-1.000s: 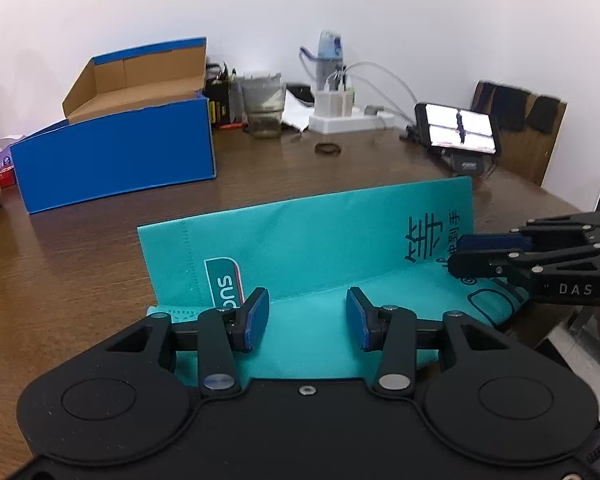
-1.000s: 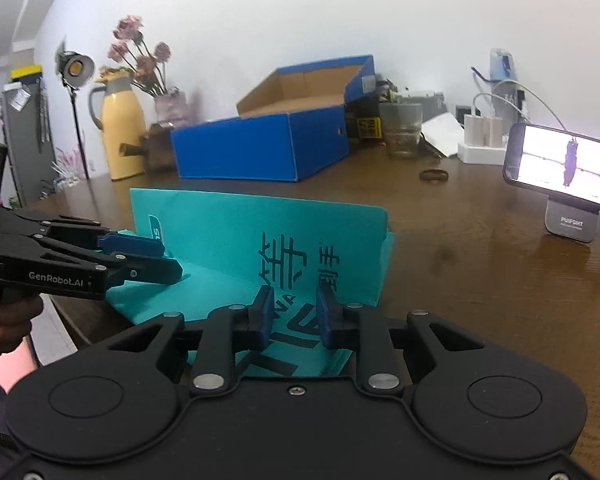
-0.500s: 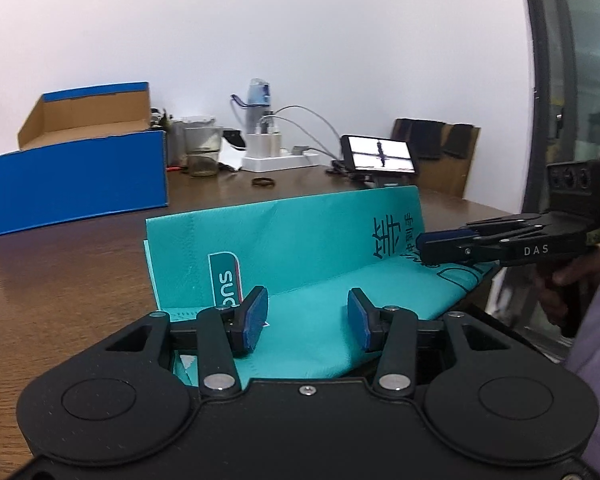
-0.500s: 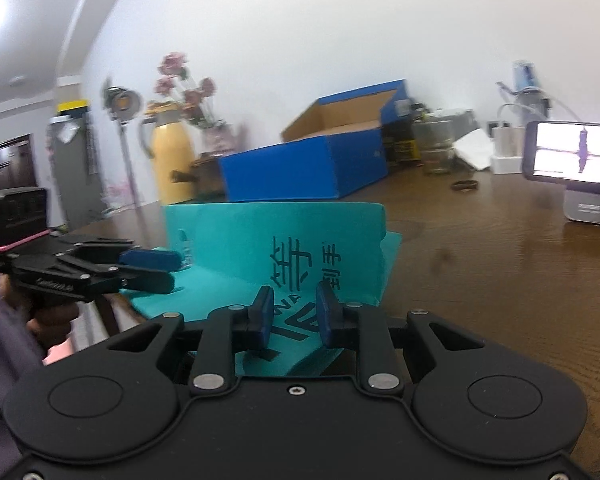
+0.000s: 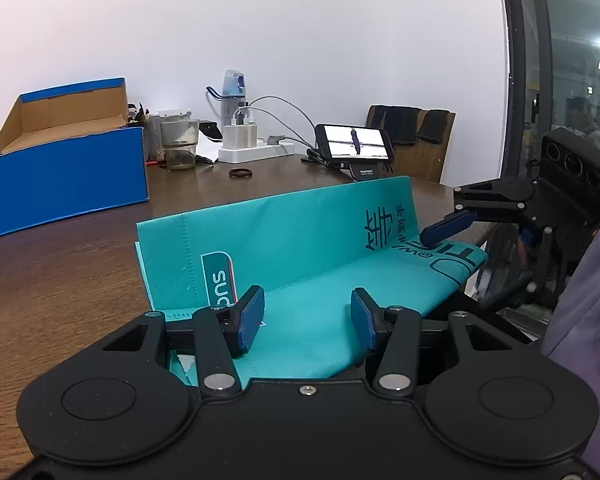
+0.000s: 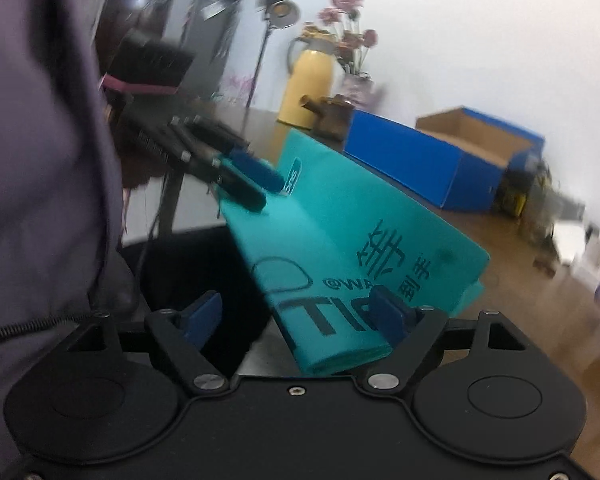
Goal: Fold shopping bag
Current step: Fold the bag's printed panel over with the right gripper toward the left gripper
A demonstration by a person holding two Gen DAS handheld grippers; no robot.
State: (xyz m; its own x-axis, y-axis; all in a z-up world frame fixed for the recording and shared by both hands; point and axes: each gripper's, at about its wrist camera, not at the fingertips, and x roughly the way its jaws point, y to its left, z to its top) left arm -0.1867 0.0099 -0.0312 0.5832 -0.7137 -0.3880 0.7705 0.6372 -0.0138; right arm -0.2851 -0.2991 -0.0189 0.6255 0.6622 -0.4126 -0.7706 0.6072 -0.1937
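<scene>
The teal shopping bag (image 5: pixel 300 248) lies on the brown table (image 5: pixel 52 288), its far half standing up as a flap and its right end poking over the table's edge. My left gripper (image 5: pixel 308 316) is open, one finger on each side of the bag's near layer. My right gripper (image 6: pixel 296 312) is wide open at the bag's printed end (image 6: pixel 340 256), and its right finger (image 6: pixel 388 316) touches the cloth. The left wrist view has the right gripper (image 5: pixel 484 232) hovering at the bag's right end. The blurred right wrist view has the left gripper (image 6: pixel 252 184) over the far end.
An open blue cardboard box (image 5: pixel 64 168) stands at the back left. Behind the bag are a glass cup (image 5: pixel 178 148), a dark ring (image 5: pixel 240 173), a power strip (image 5: pixel 256 148) and a phone on a stand (image 5: pixel 356 146). A purple sleeve (image 5: pixel 588 320) fills the right.
My right gripper has opened wide, let go of the bag's printed end and swung back towards the person. The left gripper stays open in place, though its view has turned right.
</scene>
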